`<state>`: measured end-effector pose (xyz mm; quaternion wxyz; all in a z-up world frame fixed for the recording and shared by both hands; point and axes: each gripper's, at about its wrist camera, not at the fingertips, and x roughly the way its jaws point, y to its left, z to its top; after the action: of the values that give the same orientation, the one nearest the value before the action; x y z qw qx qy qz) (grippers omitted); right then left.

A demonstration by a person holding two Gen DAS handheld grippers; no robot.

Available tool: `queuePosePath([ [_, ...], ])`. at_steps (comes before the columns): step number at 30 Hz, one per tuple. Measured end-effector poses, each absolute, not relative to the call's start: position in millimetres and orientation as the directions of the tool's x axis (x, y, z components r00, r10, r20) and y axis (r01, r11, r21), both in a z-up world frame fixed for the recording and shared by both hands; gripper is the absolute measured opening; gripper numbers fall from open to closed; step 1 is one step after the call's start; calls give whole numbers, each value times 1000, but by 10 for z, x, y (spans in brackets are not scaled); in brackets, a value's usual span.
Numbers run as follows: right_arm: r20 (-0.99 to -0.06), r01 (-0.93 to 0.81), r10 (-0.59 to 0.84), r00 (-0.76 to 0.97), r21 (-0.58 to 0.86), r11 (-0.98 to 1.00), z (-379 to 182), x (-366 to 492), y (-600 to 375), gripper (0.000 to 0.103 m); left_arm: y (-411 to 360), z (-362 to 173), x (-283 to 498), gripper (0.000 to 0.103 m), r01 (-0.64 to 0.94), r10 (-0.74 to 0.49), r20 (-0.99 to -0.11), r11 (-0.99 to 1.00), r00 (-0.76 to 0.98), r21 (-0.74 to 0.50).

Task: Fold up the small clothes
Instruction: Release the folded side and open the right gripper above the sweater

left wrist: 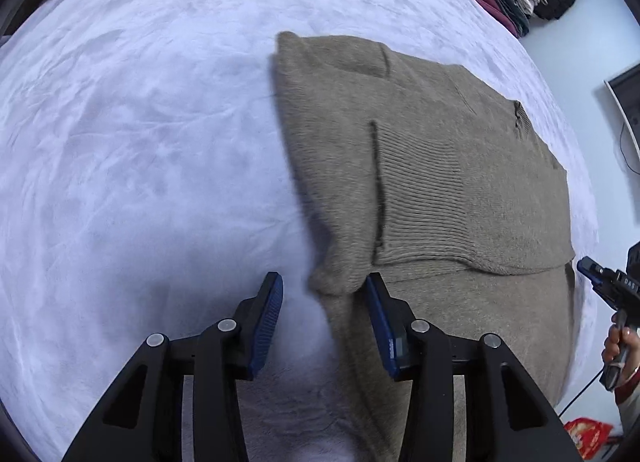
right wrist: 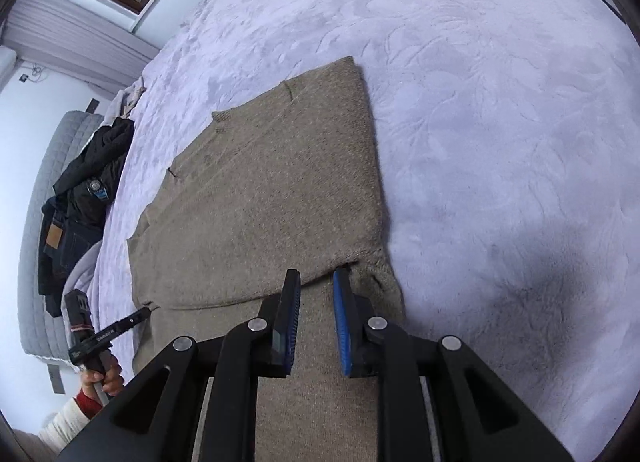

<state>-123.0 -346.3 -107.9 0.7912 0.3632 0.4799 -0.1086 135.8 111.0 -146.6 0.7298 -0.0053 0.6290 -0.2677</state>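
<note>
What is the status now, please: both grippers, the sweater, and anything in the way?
Left gripper open, at folded corner. Right gripper open, empty. Brown sweater half folded, flat on bed. Nothing in the way.

Your brown sweater [left wrist: 432,182] is soft knitted wool with ribbed rows, matt and a bit fuzzy. The pale purple blanket [left wrist: 140,122] under it looks plush and velvety. At six o'clock, your left gripper [left wrist: 324,302] is matt black plastic with ridged blue pads [left wrist: 268,322] and shiny metal pins [left wrist: 227,325].
</note>
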Motion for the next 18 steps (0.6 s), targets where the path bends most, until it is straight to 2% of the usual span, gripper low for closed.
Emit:
queuePosePath([
  [10,-849,436,135,511,391,811,-949,-938,-3088,19,1120,-1268,1409,47,343,-374,-915,888,155,-305],
  [12,-863,426,130,488,365,828,-1014,-822,-3003,19,1073,-1397,1454,47,317,-292,-940,921,174,-227],
  [15,-906,441,109,409,301,845,-1233,-717,-2945,19,1163,-1479,1465,49,288,-304,-936,925,177,-246],
  [17,-905,463,124,407,322,826,-1325,-745,-2977,19,1194,-1441,1442,49,287,-295,-938,928,181,-237],
  [18,-899,469,130,418,336,816,-1323,-771,-2992,19,1210,-1417,1432,53,284,-287,-941,931,179,-230],
])
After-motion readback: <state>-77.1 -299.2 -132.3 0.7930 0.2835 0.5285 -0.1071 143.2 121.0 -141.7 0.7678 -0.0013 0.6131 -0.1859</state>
